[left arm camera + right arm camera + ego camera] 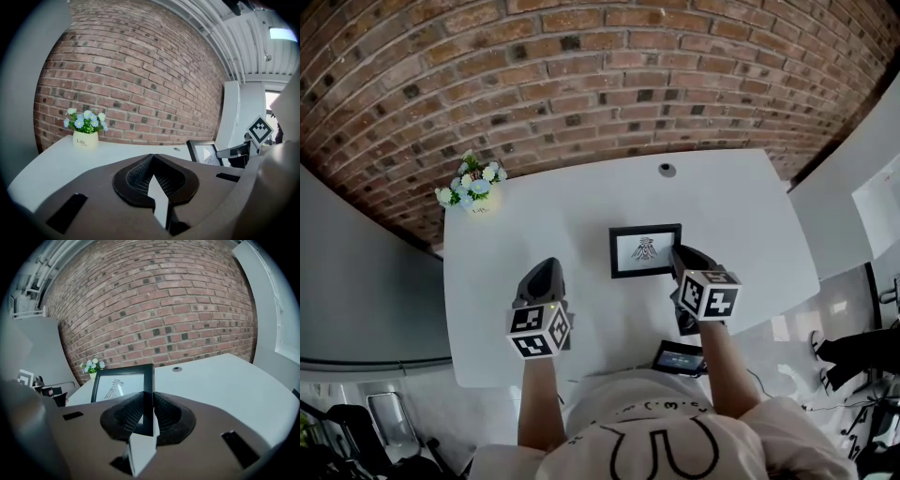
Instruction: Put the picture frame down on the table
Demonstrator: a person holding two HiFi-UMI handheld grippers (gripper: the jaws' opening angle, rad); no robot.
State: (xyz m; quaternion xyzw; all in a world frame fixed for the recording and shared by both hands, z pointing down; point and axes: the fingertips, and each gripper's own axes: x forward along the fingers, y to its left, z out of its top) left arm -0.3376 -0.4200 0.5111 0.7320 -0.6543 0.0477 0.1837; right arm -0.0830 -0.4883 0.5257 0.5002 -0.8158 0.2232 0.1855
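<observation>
- Picture frame: black, with a line drawing on white. It is clamped by its right edge in the right claw and sits over the middle of the white table.
- Right arm: the bare forearm reaches forward from the body. The claw tilts down toward the table, with its marker cube facing up.
- Right claw, seen along its own jaws: the two dark ribbed pads press on either side of the frame's thin side rail, and the frame stands upright between them.
- The frame's lower edge is hidden behind the claw body, so I cannot tell whether it touches the table yet.
- Left arm: it is stretched forward in the same way, well to the left of the frame, and its claw points across the table.
- Left claw in its own view: the pads look closed tip to tip, with nothing between them.
- Only the left claw's view shows the frame from the side, with the right claw's marker cube behind it.
- Only the head view shows a dark flat device at the table's near edge.
- Further out: a small pot of flowers stands at the far left corner of the table. A round cap lies near the far edge, and a brick wall rises behind.
</observation>
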